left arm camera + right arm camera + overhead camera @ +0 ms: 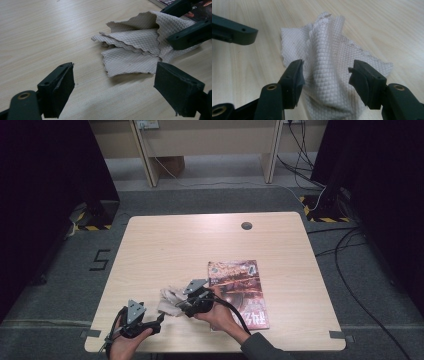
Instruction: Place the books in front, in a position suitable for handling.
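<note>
A crumpled, quilted paper towel (pixel 170 301) lies on the wooden table (pixel 200 245) near its front edge, just left of a magazine (pixel 240 290). My right gripper (pixel 179 306) is over the towel's right end. In the right gripper view its jaws (pixel 325 75) straddle a raised fold of the towel (pixel 329 57), with gaps showing at both pads, so it is open. My left gripper (pixel 159 320) rests low at the front left, open and empty (pixel 113 87), pointing at the towel (pixel 135 47). The right gripper's fingers (pixel 185 37) show over the towel's far side.
A round cable hole (pixel 246 225) sits near the table's far edge. Bare tabletop stretches behind and to the left of the towel. Cables (pixel 350 260) trail over the grey floor at the right, and furniture legs (pixel 150 165) stand beyond the table.
</note>
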Tool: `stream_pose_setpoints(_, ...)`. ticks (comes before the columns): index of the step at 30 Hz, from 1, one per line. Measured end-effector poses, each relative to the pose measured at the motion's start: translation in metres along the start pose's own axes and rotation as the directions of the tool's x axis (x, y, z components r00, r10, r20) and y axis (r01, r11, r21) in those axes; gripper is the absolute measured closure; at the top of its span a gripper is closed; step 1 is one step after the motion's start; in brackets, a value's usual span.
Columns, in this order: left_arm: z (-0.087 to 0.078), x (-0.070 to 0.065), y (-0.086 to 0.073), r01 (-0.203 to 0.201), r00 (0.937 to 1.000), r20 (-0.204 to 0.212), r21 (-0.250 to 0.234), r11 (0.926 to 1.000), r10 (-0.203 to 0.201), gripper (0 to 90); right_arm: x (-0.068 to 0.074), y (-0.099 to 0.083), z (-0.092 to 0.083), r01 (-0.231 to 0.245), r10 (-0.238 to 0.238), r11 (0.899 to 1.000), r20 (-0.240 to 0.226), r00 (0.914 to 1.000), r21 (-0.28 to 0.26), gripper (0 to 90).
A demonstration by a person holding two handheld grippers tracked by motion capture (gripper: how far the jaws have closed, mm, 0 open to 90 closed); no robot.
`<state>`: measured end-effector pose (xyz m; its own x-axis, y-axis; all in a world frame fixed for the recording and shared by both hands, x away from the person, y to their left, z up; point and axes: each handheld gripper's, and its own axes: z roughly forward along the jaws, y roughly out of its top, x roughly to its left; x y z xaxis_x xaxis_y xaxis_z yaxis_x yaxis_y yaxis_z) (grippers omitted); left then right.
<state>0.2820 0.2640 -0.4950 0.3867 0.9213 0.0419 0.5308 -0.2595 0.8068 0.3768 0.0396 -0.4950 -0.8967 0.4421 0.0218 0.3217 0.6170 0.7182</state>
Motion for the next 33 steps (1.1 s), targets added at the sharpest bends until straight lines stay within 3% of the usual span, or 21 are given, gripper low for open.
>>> stream_pose_setpoints(1,0.000,0.000,0.000,0.004,1.0000,0.000,-0.002,1.0000,-0.004,15.7,0.001,0.000,0.002,-0.023,0.023,1.000,-0.002,0.9997,0.005,43.0)
stream_pose_setpoints(2,0.000,0.001,0.000,0.004,1.0000,-0.002,0.000,1.0000,-0.004,15.8,0.000,-0.001,0.006,-0.006,0.006,1.000,0.000,1.0000,0.007,43.4)
stream_pose_setpoints(4,0.000,0.001,0.000,0.004,1.0000,-0.001,-0.002,1.0000,-0.004,15.7,0.001,-0.001,0.008,-0.019,0.019,1.000,-0.006,0.9998,0.020,44.3)
stream_pose_setpoints(8,0.000,0.000,0.000,0.004,1.0000,0.000,-0.003,1.0000,-0.004,15.8,0.002,-0.004,0.014,-0.006,0.007,0.999,-0.024,0.9997,0.036,58.8)
stream_pose_setpoints(12,0.000,0.000,0.000,0.003,1.0000,-0.001,-0.001,1.0000,-0.003,15.9,0.001,-0.004,0.013,-0.005,0.007,0.999,-0.039,0.9992,0.049,67.2)
stream_pose_setpoints(14,0.000,0.000,0.000,0.004,1.0000,-0.001,-0.003,1.0000,-0.004,16.1,0.002,-0.004,0.011,0.003,-0.002,0.999,-0.026,0.9997,0.047,69.6)
stream_pose_setpoints(19,0.000,0.001,0.000,0.004,1.0000,0.000,-0.004,1.0000,-0.004,16.2,-0.001,0.000,-0.002,0.006,-0.006,1.000,-0.025,0.9997,0.009,76.4)
stream_pose_setpoints(23,0.000,0.000,0.000,0.004,1.0000,-0.001,-0.003,1.0000,-0.004,16.3,-0.007,0.004,-0.021,-0.010,0.010,0.999,-0.017,0.9998,-0.037,76.9)
stream_pose_setpoints(25,0.001,0.000,0.000,0.001,1.0000,0.000,0.000,1.0000,-0.001,16.4,-0.014,0.008,-0.041,-0.006,0.006,0.997,-0.004,1.0000,-0.080,77.7)
stream_pose_setpoints(27,0.001,0.000,0.000,0.004,1.0000,0.000,0.001,1.0000,-0.004,16.4,-0.016,0.008,-0.047,-0.006,0.006,0.996,0.000,1.0000,-0.087,77.8)
stream_pose_setpoints(28,0.001,0.000,0.000,0.005,1.0000,-0.001,0.001,1.0000,-0.005,16.4,-0.023,0.006,-0.062,-0.014,0.016,0.994,0.015,0.9998,-0.111,78.3)
stream_pose_setpoints(31,0.001,0.001,0.000,0.007,1.0000,-0.001,0.000,1.0000,-0.007,16.4,-0.030,0.002,-0.076,-0.031,0.036,0.991,0.032,0.9989,-0.128,79.4)
stream_pose_setpoints(33,0.001,0.001,0.000,0.009,0.9999,-0.004,0.001,1.0000,-0.009,16.4,-0.042,-0.006,-0.094,-0.059,0.069,0.987,0.058,0.9960,-0.152,79.5)
